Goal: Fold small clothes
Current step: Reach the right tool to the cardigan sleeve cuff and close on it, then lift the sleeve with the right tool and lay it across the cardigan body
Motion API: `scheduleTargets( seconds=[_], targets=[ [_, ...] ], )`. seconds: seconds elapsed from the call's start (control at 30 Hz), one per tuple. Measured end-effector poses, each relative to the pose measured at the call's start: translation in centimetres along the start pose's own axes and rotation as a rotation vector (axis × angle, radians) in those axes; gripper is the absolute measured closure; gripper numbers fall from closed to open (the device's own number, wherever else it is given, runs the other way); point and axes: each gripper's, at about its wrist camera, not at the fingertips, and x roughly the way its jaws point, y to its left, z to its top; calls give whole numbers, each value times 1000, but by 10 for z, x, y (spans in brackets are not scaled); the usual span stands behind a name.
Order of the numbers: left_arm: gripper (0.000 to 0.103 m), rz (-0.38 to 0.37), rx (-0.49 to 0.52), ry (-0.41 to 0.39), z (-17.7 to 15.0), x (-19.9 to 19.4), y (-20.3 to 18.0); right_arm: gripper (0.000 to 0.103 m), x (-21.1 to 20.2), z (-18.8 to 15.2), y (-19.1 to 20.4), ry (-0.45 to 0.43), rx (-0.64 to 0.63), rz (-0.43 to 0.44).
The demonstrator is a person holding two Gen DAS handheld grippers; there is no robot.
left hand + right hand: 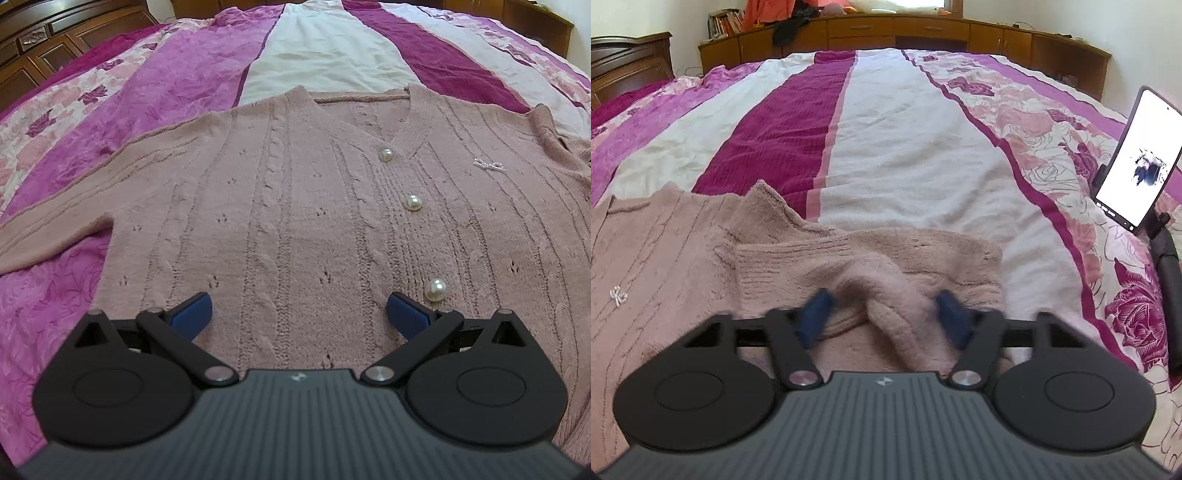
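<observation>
Cardigan (295, 206) spread beneath open claw (299, 314).

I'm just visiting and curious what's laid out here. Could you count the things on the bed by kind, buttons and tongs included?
Pink cable-knit cardigan: 1
Round pearl-white buttons: 3 visible
Small silvery bow emblem: 1
Phone with lit screen on a stand: 1
Black blue-padded tongs: 2, left, right
Striped floral bedspread: 1
Total: 9
</observation>
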Motion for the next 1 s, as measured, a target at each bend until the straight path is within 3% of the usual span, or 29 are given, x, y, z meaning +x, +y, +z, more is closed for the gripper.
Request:
scheduleTargets(
  seconds=[0.07,0.17,0.5,1.0],
  targets=[
    [0,0,-1,-3,0,0,1,76,-4,4,4,-9,-3,-9],
    [0,1,-3,-10,0,-2,2,83,-16,12,6,-33,26,3],
    [0,1,-27,-31,1,-10,14,85,-66,40,35,-139,106,127],
    [0,43,-75,-82,5,-25,53,85,-102,68,118,-177,161,278]
  ],
)
